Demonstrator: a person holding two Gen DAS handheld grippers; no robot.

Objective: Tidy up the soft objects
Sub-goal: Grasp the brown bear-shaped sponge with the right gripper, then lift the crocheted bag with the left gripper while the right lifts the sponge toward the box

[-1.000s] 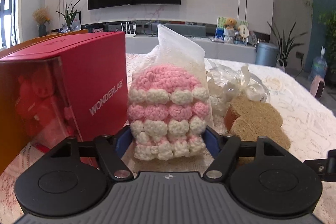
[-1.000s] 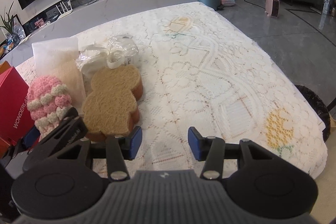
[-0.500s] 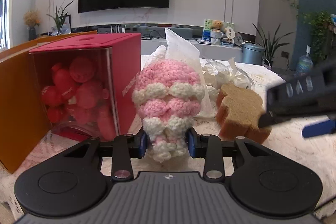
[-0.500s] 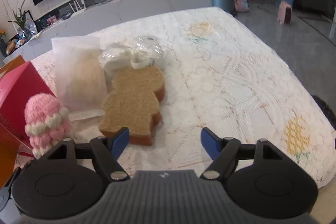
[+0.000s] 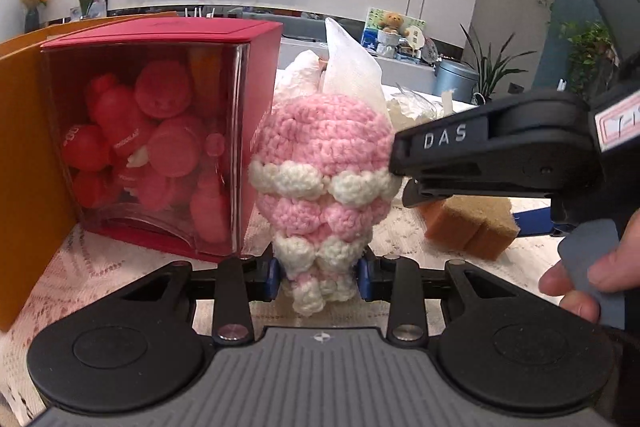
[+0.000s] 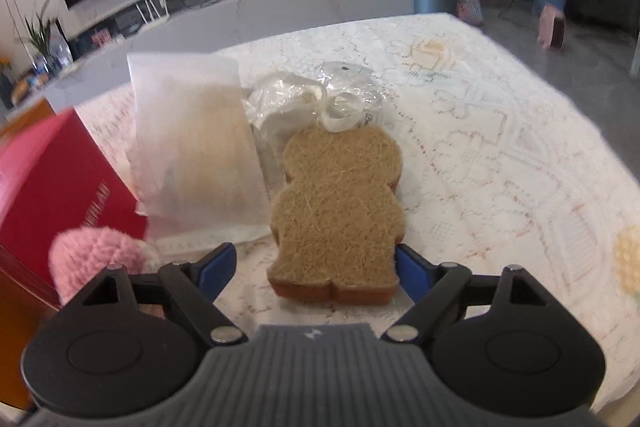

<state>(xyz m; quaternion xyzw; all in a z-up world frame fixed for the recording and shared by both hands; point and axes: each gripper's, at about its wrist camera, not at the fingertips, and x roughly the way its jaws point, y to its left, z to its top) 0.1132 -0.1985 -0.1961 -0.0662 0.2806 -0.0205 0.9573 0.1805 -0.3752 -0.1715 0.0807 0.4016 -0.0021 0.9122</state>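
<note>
Toys (image 5: 160, 147), all red and soft, fill the red box (image 5: 256, 75) with its see-through front, standing on the bench (image 6: 500, 155). Right beside the box, the left claw (image 5: 319, 273) pinches the bottom of the pink and white yarn toy (image 5: 324, 163). Farther from the box, the right claw (image 6: 316, 269) is spreading wide around the brown bear sponge (image 6: 340, 203), not squeezing it.

My left gripper (image 5: 319, 277) pinches the knit toy's (image 5: 320, 163) base; the box (image 5: 160, 131) stands just left of it. The sponge (image 6: 340, 211) lies between my right gripper's (image 6: 316, 273) opening jaws, bags (image 6: 196, 139) behind it.
</note>
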